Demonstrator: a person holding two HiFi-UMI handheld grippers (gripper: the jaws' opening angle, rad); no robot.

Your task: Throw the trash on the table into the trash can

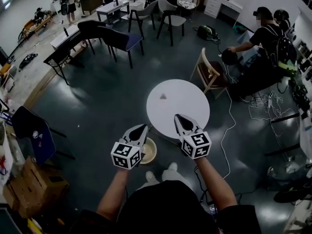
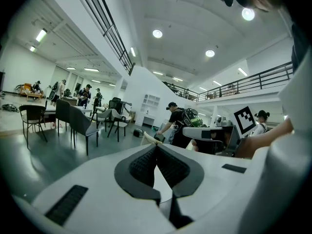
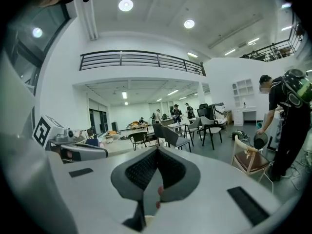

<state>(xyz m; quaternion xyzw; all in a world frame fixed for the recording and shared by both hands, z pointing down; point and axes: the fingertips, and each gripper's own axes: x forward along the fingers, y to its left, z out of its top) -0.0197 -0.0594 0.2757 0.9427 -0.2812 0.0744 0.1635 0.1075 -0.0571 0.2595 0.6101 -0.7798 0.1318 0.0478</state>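
A round white table (image 1: 190, 108) stands in front of me on the dark floor. One small dark scrap of trash (image 1: 163, 96) lies on its far left part. A beige round trash can (image 1: 150, 151) sits on the floor at the table's near left edge, partly hidden by my left gripper (image 1: 144, 127). That gripper is shut and empty, held above the can. My right gripper (image 1: 177, 116) is shut and empty too, over the table's near edge, a short way from the scrap. In both gripper views the jaws meet, left gripper (image 2: 156, 146) and right gripper (image 3: 157, 150), pointing level across the room.
A wooden chair (image 1: 208, 72) stands behind the table on the right, beside a crouching person (image 1: 265, 48). White cables (image 1: 229, 112) trail over the floor at right. Dark chairs (image 1: 122, 39) and desks fill the back left. A blue chair (image 1: 30, 131) and cardboard box (image 1: 35, 185) stand near left.
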